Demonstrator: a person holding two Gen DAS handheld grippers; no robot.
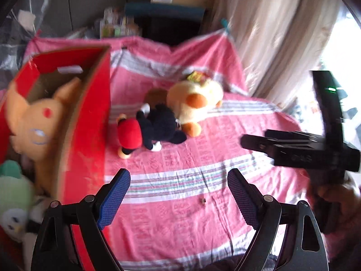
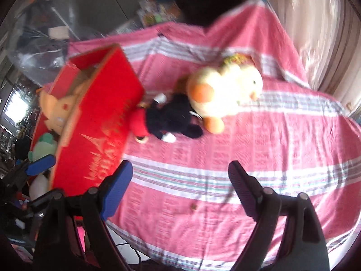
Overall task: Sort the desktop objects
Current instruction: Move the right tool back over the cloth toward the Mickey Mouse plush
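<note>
Mouse plush: the black mouse plush (image 1: 158, 124) with red shorts lies at the centre of the left wrist view on the pink striped cloth (image 1: 203, 214); its long axis runs from lower left to right, feet toward the box, dark head to the lower right
Mouse plush, right wrist view: the same toy (image 2: 171, 119) lies left of centre, shorts end close against the box wall; whether they touch cannot be told
Chick plush: the cream chick plush (image 1: 194, 103) with orange feet lies just beyond the mouse, touching it, in the upper middle; in the right wrist view (image 2: 225, 90) its beak points to the right of the frame
Red box: the red cardboard box (image 1: 90, 117) stands open at the left of the frame, long side running from the lower left toward the upper middle
Box contents: an orange plush (image 1: 38, 122) leans at the rim, a green plush (image 1: 13, 187) and a white plush (image 1: 11, 223) sit below it at lower left
Left gripper: the left gripper (image 1: 178, 198) is spread wide, nothing between its blue pads, over bare cloth at the bottom
Right gripper: the right gripper (image 2: 180, 194) is likewise spread and empty, at the bottom of its view
Blur: both views are smeared
</note>
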